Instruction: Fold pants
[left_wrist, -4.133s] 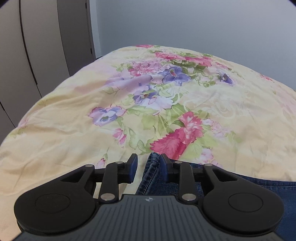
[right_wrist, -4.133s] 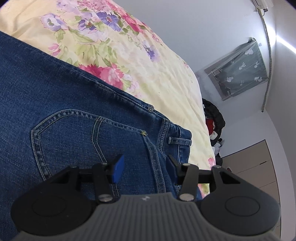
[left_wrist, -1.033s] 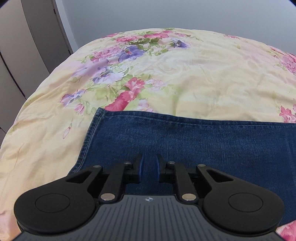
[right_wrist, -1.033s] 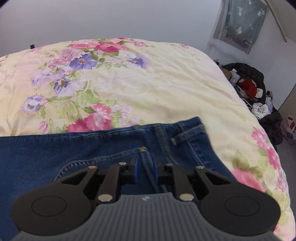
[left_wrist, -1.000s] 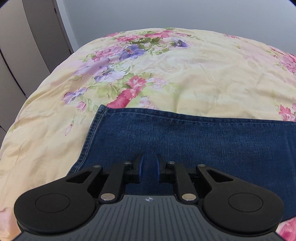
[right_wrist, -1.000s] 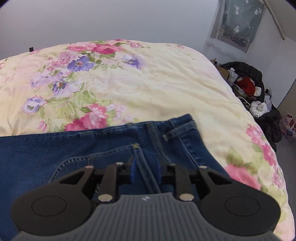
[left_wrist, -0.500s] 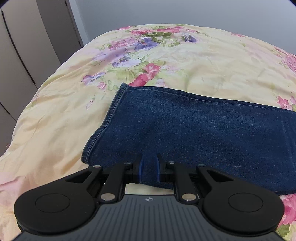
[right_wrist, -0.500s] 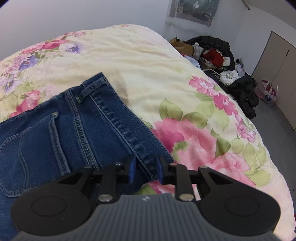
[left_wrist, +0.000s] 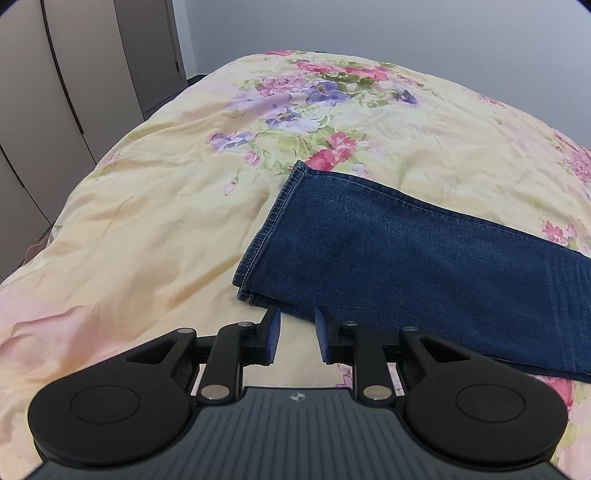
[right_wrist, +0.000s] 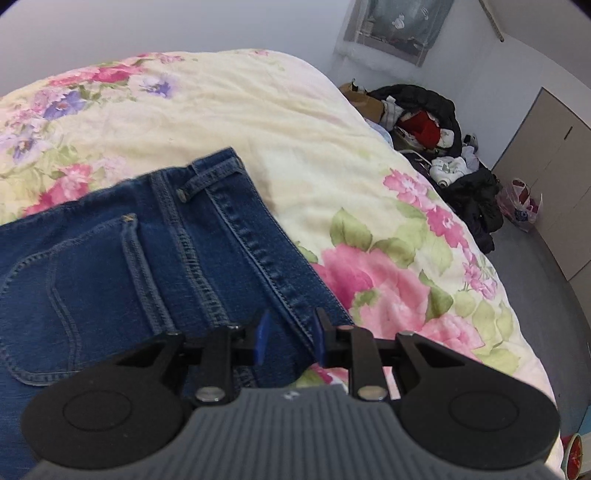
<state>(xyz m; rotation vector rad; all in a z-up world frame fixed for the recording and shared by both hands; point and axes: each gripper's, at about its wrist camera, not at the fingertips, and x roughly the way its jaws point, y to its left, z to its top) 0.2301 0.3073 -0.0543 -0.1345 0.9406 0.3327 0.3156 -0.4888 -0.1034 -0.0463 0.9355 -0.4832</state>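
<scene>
jeans (left_wrist: 424, 258) lie flat on the bed (left_wrist: 155, 206), legs stacked lengthwise, cross folds seemingly left; left gripper (left_wrist: 297, 334) spread and empty near the cuffs, right gripper (right_wrist: 290, 338) spread astride the waistband.

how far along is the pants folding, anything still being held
The lengthwise fold looks done: the jeans lie flat on the floral bedspread with two hem layers stacked at the cuff. Nothing is in hand: the left tongs are open just off the cuff, and the right tongs are open over the waistband edge without clamping it. Left to do: fold the long strip crosswise, cuff toward waistband.
</scene>
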